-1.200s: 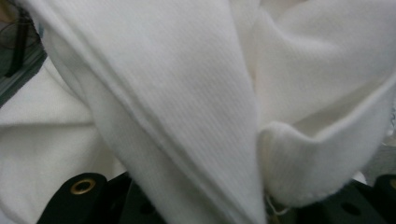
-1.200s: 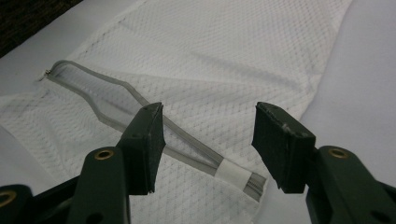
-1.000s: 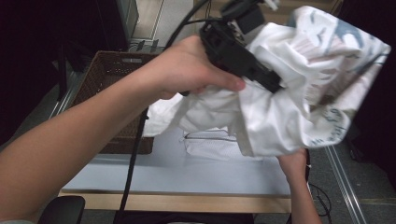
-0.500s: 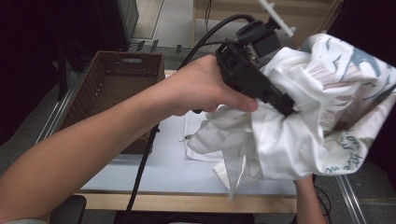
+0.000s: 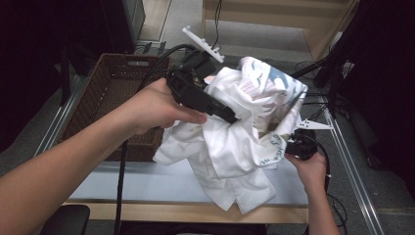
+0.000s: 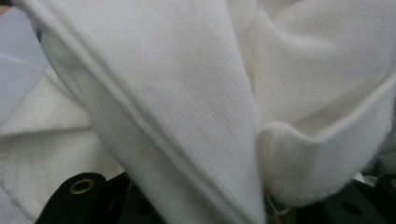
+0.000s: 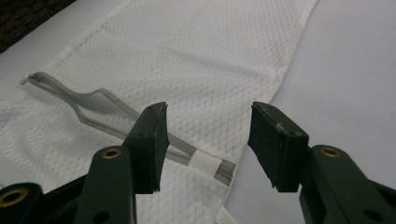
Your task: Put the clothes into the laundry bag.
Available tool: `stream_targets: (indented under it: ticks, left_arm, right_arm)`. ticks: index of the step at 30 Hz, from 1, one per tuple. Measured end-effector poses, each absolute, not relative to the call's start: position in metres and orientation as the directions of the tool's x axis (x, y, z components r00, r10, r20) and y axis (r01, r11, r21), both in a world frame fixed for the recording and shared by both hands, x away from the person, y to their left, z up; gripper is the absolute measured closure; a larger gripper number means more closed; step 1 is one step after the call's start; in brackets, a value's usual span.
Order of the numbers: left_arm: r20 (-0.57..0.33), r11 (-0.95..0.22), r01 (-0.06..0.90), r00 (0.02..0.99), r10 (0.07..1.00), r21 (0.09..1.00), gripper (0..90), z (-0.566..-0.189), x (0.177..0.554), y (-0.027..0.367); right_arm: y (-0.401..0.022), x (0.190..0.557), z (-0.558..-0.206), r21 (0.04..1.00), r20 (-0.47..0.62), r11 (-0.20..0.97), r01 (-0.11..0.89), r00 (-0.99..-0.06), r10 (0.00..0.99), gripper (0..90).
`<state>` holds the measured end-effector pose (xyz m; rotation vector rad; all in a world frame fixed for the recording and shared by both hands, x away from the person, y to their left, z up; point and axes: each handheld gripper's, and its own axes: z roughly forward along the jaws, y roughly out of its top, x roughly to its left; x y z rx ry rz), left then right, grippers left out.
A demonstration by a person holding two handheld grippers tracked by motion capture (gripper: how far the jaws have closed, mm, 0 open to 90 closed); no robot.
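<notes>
The white printed cotton garment [image 5: 244,132] hangs lower than a second ago: its lower folds now rest on the pale grey table surface [image 5: 147,178] beside the brown woven basket [image 5: 110,93], so it seems to be on its way down. The left gripper [image 5: 215,105] is buried in the bunched cloth; probably it is clamped on it, but I cannot tell. The right gripper [image 7: 205,140] has its jaws apart and empty, above a white dimpled fabric [image 7: 187,70] with a grey zip strip [image 7: 107,112], which the high view hides.

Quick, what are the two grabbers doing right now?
Left gripper: shut on the white garment, lifting it.
Right gripper: open, holding nothing.
</notes>
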<state>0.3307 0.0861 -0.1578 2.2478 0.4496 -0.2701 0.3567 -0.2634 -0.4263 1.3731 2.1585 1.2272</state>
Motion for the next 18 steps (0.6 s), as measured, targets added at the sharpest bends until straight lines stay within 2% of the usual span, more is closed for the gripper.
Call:
stream_targets:
  ticks: [5, 9, 14, 18]
  left_arm:
    - [-0.336, -0.598, 0.440, 0.898, 0.285, 0.670, 67.8, -0.170, 0.336, 0.109]
    - [-0.292, -0.613, 0.454, 0.890, 0.351, 0.646, 67.8, -0.184, 0.337, 0.127]
    - [-0.312, -0.582, 0.491, 0.869, 0.385, 0.648, 67.7, -0.212, 0.335, 0.141]
    - [-0.304, -0.577, 0.502, 0.860, 0.409, 0.644, 67.6, -0.237, 0.332, 0.141]
  right_arm:
    - [-0.258, 0.357, -0.426, 0.791, 0.177, 0.190, 0.582, -0.514, 0.839, 48.8]
    - [-0.252, 0.357, -0.427, 0.793, 0.171, 0.209, 0.573, -0.537, 0.826, 49.2]
    - [-0.238, 0.359, -0.429, 0.788, 0.166, 0.237, 0.568, -0.567, 0.807, 49.4]
    - [-0.221, 0.363, -0.435, 0.775, 0.164, 0.268, 0.573, -0.592, 0.789, 45.0]
